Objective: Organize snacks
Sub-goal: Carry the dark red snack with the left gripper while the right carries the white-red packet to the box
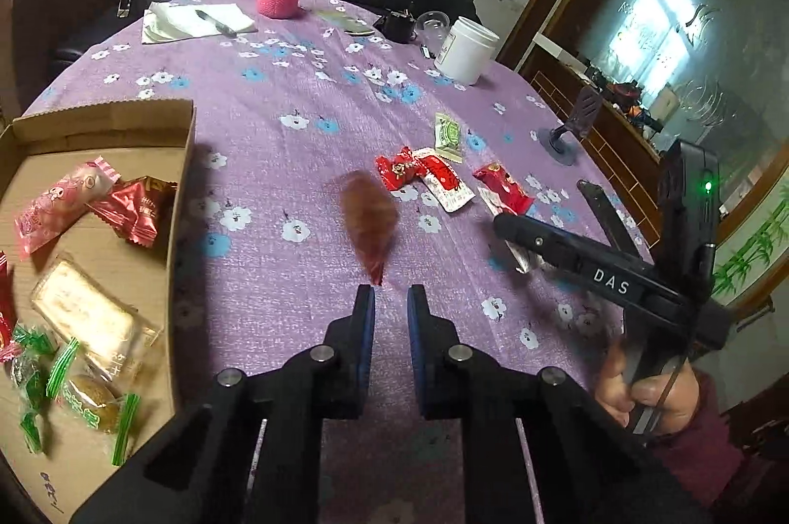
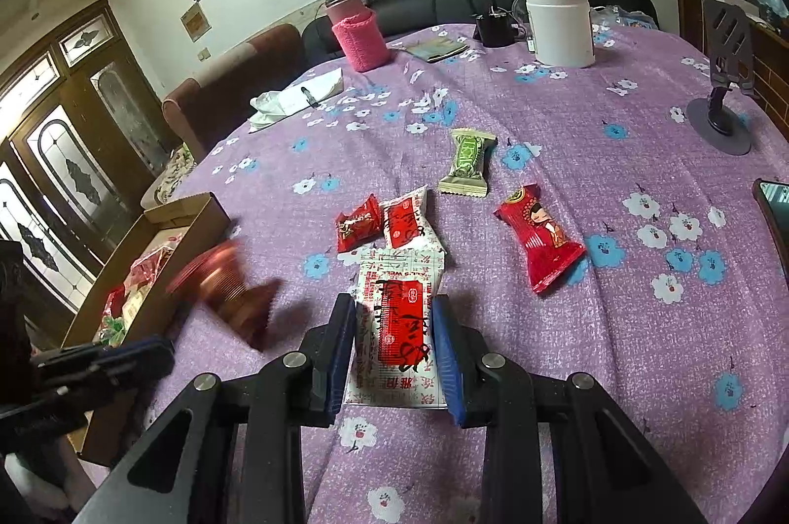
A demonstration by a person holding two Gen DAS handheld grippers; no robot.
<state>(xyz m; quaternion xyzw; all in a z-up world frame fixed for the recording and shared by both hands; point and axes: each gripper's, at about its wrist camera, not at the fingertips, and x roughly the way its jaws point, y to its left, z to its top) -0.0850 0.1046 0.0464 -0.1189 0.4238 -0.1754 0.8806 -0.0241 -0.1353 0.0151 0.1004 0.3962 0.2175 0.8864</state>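
Observation:
My left gripper (image 1: 392,292) is shut, with a narrow slit between its blue pads and nothing in it. A blurred brown-red snack (image 1: 370,223) shows just past its tips, also blurred in the right wrist view (image 2: 227,282) beside the cardboard box (image 1: 183,159). The box holds several wrapped snacks. My right gripper (image 2: 394,302) is shut on a white-and-red packet (image 2: 394,327) just above the cloth. Ahead lie a green packet (image 2: 468,161), a small red packet (image 2: 357,223), another white-and-red packet (image 2: 404,221) and a red packet with a figure (image 2: 540,235).
The table wears a purple flowered cloth (image 2: 591,139). At the back stand a pink-sleeved bottle (image 2: 360,36), a white jar (image 2: 559,26) and paper with a pen (image 2: 301,95). A phone stand (image 2: 722,100) is at the right, and a phone (image 2: 774,223) lies at the right edge.

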